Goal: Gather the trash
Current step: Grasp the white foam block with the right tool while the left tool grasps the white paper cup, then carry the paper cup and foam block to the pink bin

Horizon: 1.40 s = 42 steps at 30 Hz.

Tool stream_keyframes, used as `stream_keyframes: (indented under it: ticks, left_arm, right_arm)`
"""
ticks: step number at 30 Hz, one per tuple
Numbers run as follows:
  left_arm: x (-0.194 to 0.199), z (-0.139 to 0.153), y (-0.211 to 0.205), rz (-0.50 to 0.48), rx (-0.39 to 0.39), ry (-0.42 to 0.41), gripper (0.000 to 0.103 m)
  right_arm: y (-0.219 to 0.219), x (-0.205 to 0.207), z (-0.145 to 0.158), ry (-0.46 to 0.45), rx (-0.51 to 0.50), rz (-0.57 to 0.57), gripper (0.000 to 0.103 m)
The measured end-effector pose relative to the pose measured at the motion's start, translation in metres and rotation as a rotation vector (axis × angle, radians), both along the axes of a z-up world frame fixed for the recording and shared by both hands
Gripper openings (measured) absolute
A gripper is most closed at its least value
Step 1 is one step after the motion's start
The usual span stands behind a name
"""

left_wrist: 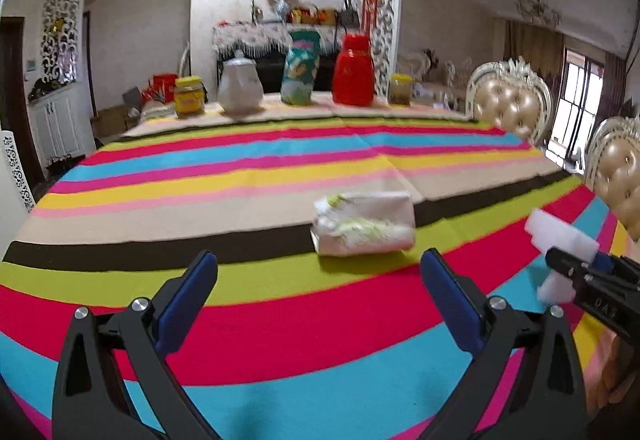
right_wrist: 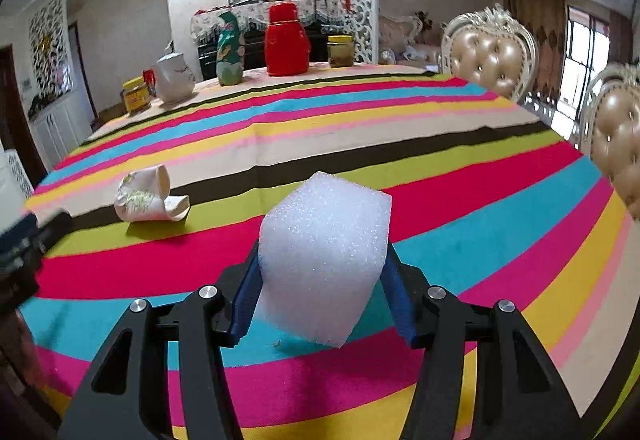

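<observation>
Foam [right_wrist: 324,260], a white block, sits clamped between the right gripper [right_wrist: 320,304] pads, raised above the striped cloth [right_wrist: 480,200]. A crushed cup [left_wrist: 364,224] lies on its side ahead of the left gripper [left_wrist: 320,304], whose jaws gape wide and empty. Foam this soft could squirm free if the squeeze slackens; the cup might roll off when nudged.
</observation>
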<state>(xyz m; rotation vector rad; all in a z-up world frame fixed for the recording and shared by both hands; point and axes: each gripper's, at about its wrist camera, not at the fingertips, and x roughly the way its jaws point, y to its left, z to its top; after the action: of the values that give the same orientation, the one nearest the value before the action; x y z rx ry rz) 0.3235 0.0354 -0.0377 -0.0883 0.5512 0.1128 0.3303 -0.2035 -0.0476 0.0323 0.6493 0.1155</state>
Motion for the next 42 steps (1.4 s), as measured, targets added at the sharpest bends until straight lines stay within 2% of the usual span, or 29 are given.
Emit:
stream_keyframes:
  ticks: [4,12,17,18,19,20,22,26,30,36,42]
  left_arm:
    - [0.015,-0.007,-0.004,0.008,-0.072,0.075,0.098]
    - [0.079,-0.016,-0.025,0.053,-0.096,0.138,0.098]
    - [0.119,-0.025,-0.029,0.116,-0.072,0.197,0.098]
    - [0.122,-0.027,-0.027,0.123,-0.077,0.212,0.095]
    - [0.125,-0.030,-0.025,0.122,-0.085,0.229,0.080]
    - [0.126,-0.031,-0.024,0.109,-0.089,0.241,0.081]
    - [0.118,-0.028,-0.023,0.091,-0.083,0.225,0.080]
    - [0.087,-0.015,-0.034,0.039,-0.024,0.152,0.080]
    - [0.056,-0.005,-0.038,0.011,-0.021,0.092,0.080]
    - [0.015,0.011,-0.040,0.004,0.004,0.025,0.080]
    - [-0.026,0.015,-0.036,0.024,0.009,-0.014,0.080]
  right_arm:
    - [-0.009,-0.004,0.002,-0.021,0.041,-0.036,0.053]
    - [-0.020,-0.002,0.000,-0.013,0.092,-0.072,0.054]
    - [-0.019,-0.001,-0.001,-0.009,0.088,-0.060,0.054]
    - [-0.018,0.000,-0.001,-0.008,0.087,-0.058,0.054]
    - [-0.019,0.000,-0.001,-0.008,0.087,-0.058,0.054]
    - [-0.019,-0.001,-0.001,-0.008,0.089,-0.057,0.054]
    - [-0.019,0.000,-0.002,-0.001,0.096,-0.058,0.054]
    - [-0.018,0.001,-0.002,0.001,0.097,-0.046,0.054]
    - [-0.014,0.001,-0.001,-0.003,0.087,-0.029,0.054]
    - [-0.011,0.001,-0.001,-0.001,0.082,-0.006,0.054]
    - [0.010,-0.006,0.003,-0.038,0.006,0.066,0.054]
